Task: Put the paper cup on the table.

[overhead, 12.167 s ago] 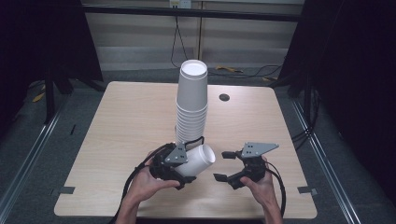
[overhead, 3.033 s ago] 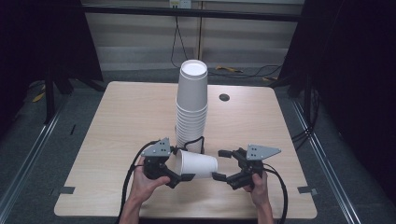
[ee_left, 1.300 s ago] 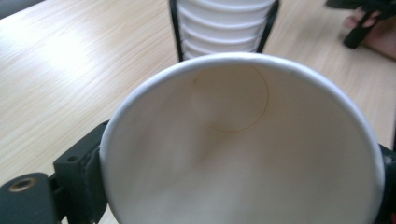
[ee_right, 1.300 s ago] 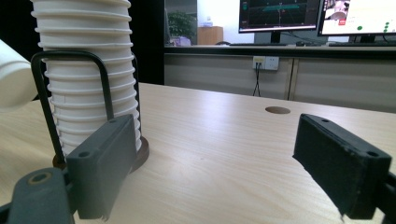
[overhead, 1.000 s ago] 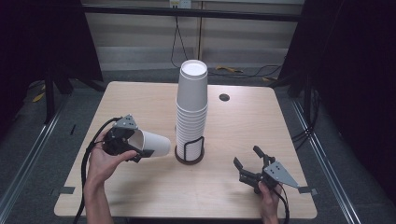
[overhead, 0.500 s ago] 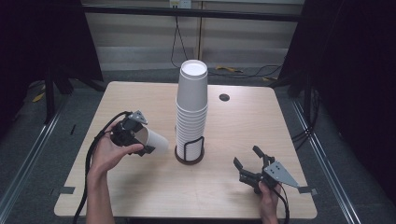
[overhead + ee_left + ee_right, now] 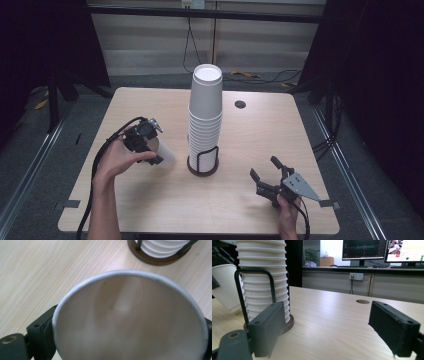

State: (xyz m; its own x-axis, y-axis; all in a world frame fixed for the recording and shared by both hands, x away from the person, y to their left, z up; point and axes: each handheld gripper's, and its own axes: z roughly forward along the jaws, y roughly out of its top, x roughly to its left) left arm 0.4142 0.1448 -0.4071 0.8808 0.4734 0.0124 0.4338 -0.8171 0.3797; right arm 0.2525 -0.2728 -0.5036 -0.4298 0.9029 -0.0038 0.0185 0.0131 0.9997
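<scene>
One paper cup was already off the stack, pinched by the left gripper left of the holder; setting it down remained; the right gripper idled near-right, jaws spread.

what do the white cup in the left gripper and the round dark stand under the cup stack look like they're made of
White cup in the left gripper: probably paper, matte, with a thin rolled rim and a round glued-in base disc.
Round dark stand: base looks like dark-stained wood or plastic, slightly glossy; its black upright loops look like bent metal wire.
</scene>
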